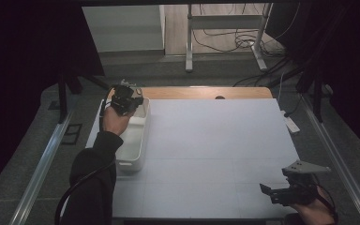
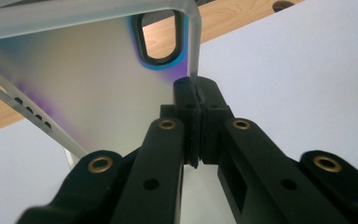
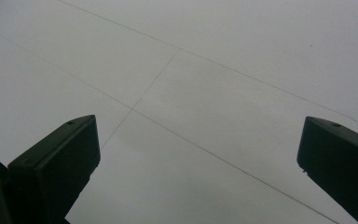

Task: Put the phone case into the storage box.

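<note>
One white bin (image 1: 133,140) sits at the surface's (image 1: 215,150) left edge. The left hand-held gripper (image 2: 196,91) is clenched on the bin's far-end rim. Open, bare room spreads rightward. The right hand-held gripper (image 1: 281,192) hovers released near the front right corner.

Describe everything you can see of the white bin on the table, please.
The white bin is a long, shallow rectangular tub of smooth, slightly translucent plastic with rounded corners and an oval handle slot in its end wall. It sits upright near the table's left edge. The left gripper is shut on its far right rim.
</note>
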A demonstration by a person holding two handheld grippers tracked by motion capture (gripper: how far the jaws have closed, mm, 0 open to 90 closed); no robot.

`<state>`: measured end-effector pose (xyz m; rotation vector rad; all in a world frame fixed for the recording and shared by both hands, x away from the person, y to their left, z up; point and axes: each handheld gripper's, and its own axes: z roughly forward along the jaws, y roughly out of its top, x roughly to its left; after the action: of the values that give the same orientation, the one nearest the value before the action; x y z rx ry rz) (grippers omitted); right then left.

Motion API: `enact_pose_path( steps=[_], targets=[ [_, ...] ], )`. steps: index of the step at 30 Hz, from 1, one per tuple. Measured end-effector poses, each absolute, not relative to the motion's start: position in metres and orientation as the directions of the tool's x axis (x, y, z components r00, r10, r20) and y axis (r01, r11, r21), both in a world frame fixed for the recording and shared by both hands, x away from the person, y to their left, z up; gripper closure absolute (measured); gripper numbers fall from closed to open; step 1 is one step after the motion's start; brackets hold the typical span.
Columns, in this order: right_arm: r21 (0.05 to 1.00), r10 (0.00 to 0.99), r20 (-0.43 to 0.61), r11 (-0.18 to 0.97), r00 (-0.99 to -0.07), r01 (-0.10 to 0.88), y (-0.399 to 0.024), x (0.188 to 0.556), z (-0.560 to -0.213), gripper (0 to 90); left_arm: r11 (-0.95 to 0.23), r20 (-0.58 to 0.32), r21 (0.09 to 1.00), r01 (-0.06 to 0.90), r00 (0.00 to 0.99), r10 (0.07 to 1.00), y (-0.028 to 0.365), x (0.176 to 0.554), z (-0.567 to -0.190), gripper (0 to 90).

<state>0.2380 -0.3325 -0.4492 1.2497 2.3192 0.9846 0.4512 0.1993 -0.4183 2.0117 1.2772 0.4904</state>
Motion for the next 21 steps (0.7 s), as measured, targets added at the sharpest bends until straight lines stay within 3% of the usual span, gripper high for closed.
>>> enact_pose_path(
  steps=[21],
  targets=[
    [0.705, 0.820, 0.028, 0.389, -0.571, 0.593, -0.332, 0.237, -0.449, 0.0, -0.256, -0.044, 0.695, 0.671, 0.395, 0.917, 0.192, 0.468, -0.443, 88.4]
  ],
)
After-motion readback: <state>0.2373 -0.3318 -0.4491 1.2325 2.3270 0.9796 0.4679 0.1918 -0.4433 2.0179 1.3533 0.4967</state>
